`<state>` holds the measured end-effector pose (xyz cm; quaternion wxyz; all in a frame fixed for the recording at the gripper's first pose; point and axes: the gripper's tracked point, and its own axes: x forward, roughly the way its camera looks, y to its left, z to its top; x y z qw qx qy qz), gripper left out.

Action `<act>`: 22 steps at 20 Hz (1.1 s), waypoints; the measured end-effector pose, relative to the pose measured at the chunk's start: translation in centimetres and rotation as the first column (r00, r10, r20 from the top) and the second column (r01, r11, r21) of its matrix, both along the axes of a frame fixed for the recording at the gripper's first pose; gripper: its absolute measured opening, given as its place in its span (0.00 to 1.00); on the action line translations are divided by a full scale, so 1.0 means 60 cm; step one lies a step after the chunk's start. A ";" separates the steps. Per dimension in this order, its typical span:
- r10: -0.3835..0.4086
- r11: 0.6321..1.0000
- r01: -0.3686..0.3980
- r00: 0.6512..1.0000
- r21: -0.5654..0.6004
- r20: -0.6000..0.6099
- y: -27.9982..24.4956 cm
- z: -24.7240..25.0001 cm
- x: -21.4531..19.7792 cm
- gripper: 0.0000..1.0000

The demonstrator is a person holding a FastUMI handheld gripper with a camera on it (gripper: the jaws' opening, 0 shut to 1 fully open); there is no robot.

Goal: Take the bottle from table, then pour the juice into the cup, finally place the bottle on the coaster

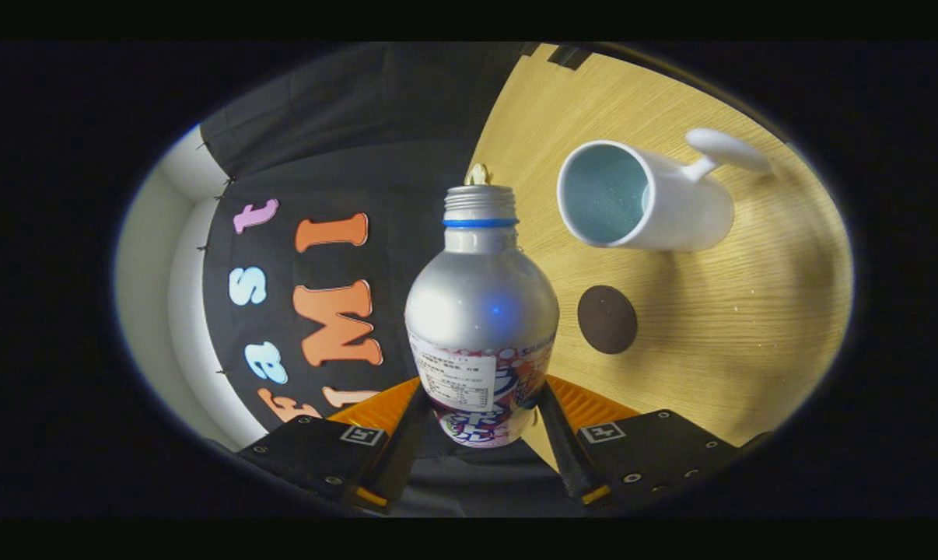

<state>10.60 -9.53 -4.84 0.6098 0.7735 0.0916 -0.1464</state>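
My gripper (481, 420) is shut on a silver bottle (481, 303), both fingers pressing on its labelled lower body. The bottle has an open threaded neck with a blue ring, and it is held rolled over, off the wooden table (718, 327). A white mug (644, 198) with a pale blue inside and a handle stands on the table to the right of the bottle's neck. The mug looks empty. A dark brown round coaster (607, 319) lies on the table between the mug and my right finger, close beside the bottle's body.
The black cloth wall stands behind the bottle on the left, with a white wall past it. A small gold-coloured object (478, 174) peeks out just behind the bottle's mouth. Bare wood stretches right of the coaster and below the mug.
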 end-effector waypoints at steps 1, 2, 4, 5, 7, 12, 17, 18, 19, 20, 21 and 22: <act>-0.001 1.000 0.001 1.000 0.015 0.001 0.002 -0.001 0.002 0.76; -0.002 1.000 0.002 1.000 0.029 0.002 0.003 0.000 0.004 0.77; -0.001 0.999 0.001 1.000 0.055 0.000 0.005 0.000 0.007 0.76; -0.006 0.998 0.006 1.000 0.068 -0.004 0.003 0.002 0.006 0.77; -0.018 0.995 0.019 1.000 0.095 -0.005 -0.001 0.004 0.005 0.76; -0.030 0.988 0.032 0.999 0.153 -0.015 -0.004 0.011 0.004 0.77; -0.055 0.974 0.059 0.998 0.218 -0.025 -0.013 0.016 0.007 0.76; -0.059 0.971 0.064 0.998 0.232 -0.027 -0.012 0.015 0.007 0.76; -0.062 0.967 0.067 0.998 0.245 -0.030 -0.010 0.013 0.006 0.76; -0.067 0.964 0.072 0.997 0.255 -0.032 -0.011 0.012 0.007 0.76; -0.071 0.961 0.077 0.997 0.265 -0.033 -0.012 0.014 0.003 0.76; -0.075 0.958 0.083 0.996 0.274 -0.038 -0.014 0.011 0.002 0.76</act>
